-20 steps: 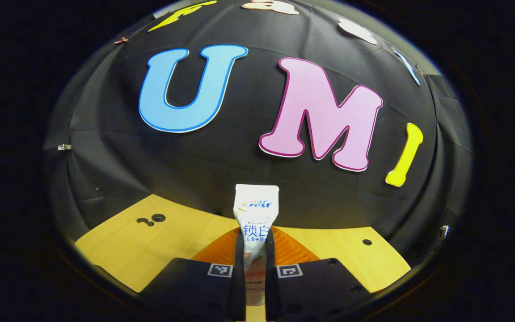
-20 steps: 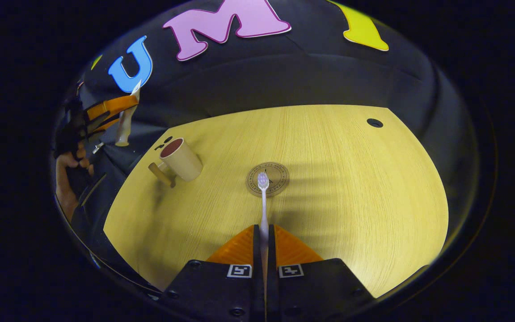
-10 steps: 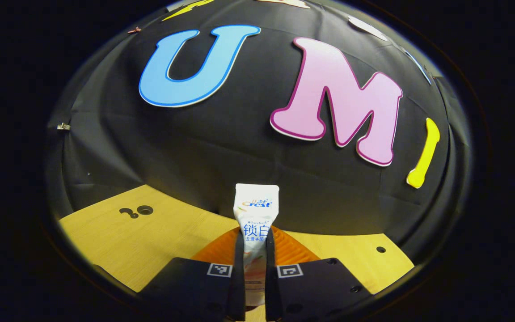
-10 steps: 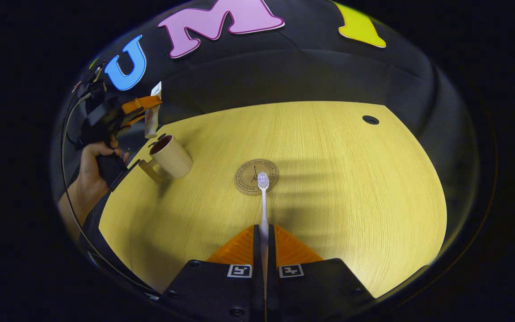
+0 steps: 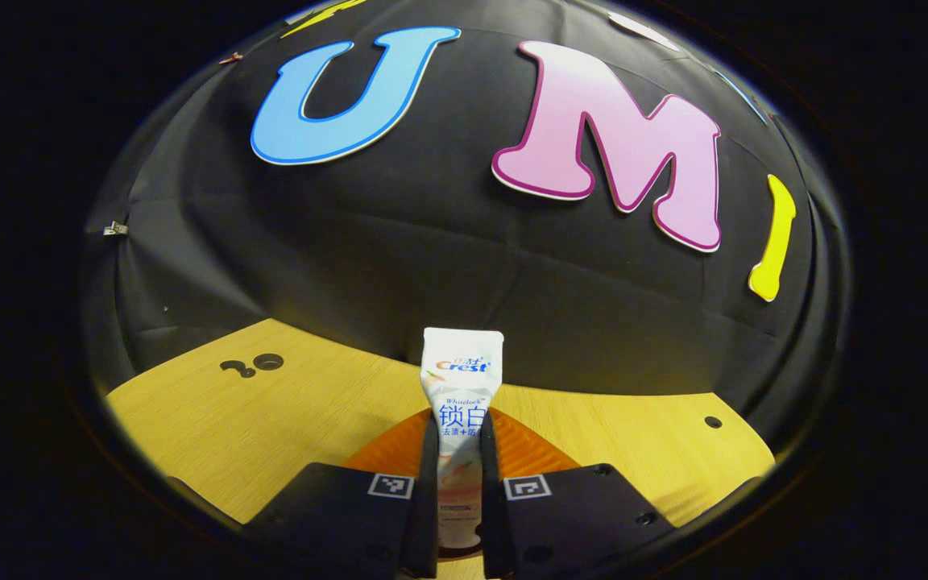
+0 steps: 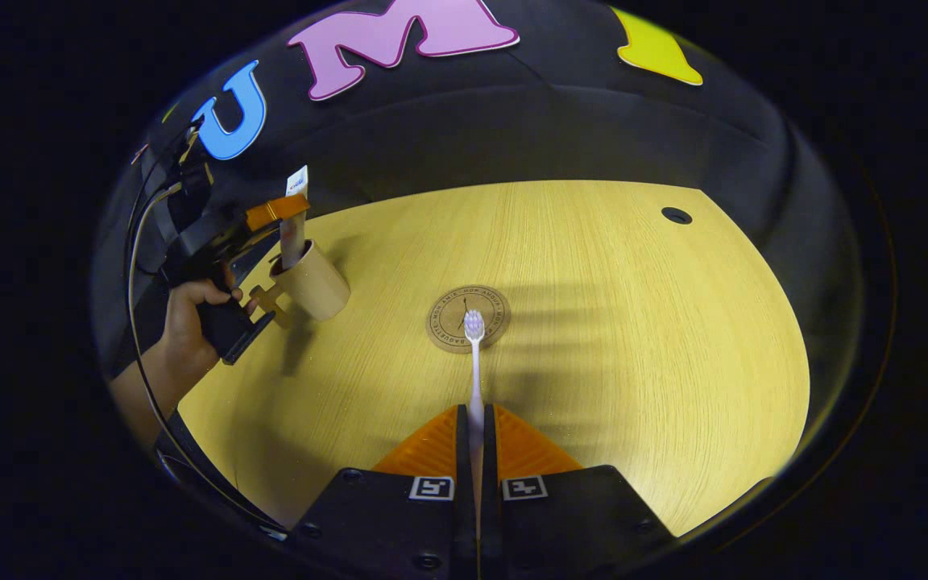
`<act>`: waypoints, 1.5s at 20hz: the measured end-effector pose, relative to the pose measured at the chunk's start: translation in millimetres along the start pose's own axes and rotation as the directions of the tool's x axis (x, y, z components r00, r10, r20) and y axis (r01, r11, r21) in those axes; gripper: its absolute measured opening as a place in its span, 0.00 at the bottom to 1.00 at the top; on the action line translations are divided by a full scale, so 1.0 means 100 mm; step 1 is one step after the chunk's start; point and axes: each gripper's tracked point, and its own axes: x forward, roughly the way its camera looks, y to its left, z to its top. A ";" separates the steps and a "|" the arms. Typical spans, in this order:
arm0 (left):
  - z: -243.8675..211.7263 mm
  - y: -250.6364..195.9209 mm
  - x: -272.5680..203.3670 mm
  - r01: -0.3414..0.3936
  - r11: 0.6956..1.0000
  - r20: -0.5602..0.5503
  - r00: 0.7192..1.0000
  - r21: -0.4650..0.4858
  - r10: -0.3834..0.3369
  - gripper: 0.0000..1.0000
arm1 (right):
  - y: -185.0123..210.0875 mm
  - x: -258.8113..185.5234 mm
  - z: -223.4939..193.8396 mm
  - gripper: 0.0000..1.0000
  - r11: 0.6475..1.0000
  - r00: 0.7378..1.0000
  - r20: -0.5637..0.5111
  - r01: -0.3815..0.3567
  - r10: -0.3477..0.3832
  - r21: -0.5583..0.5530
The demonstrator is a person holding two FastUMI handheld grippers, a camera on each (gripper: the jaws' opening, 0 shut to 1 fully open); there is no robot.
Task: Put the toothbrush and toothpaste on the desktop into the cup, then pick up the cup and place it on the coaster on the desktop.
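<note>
Since a second ago your left tongs [image 6: 280, 211] have carried the toothpaste [image 5: 461, 403] over the cup [image 6: 312, 282] at the counter's [image 6: 593, 322] left; its lower end now dips inside. Lower straight, then release. Your right tongs [image 6: 476, 435] grip the toothbrush [image 6: 474, 362] above the coaster [image 6: 444, 322].

Wooden desktop [image 6: 593, 266] carries the cup [image 6: 315, 283] and coaster [image 6: 467, 318].

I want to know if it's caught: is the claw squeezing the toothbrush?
Touching. The right gripper view shows the right claw closed on the toothbrush handle, both fingers against it.
</note>
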 end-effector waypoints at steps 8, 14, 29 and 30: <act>-0.13 0.13 -0.29 -0.031 0.997 -0.053 0.998 0.064 0.035 0.51 | 0.18 -0.01 0.13 0.07 0.999 0.999 0.040 -0.033 0.034 -0.023; -0.11 0.28 -1.09 -0.061 0.993 -0.038 0.997 0.102 0.065 0.99 | 0.55 -0.01 0.66 0.07 0.994 0.983 0.149 -0.104 0.108 -0.035; -0.81 0.69 -2.54 -0.139 0.990 -0.195 0.971 0.024 0.141 0.98 | 1.82 0.47 1.96 0.06 0.958 0.875 0.394 -0.238 0.283 -0.159; -0.80 0.73 -2.55 -0.145 0.989 -0.192 0.970 0.019 0.146 0.98 | 1.90 0.50 2.01 0.06 0.955 0.867 0.404 -0.243 0.292 -0.169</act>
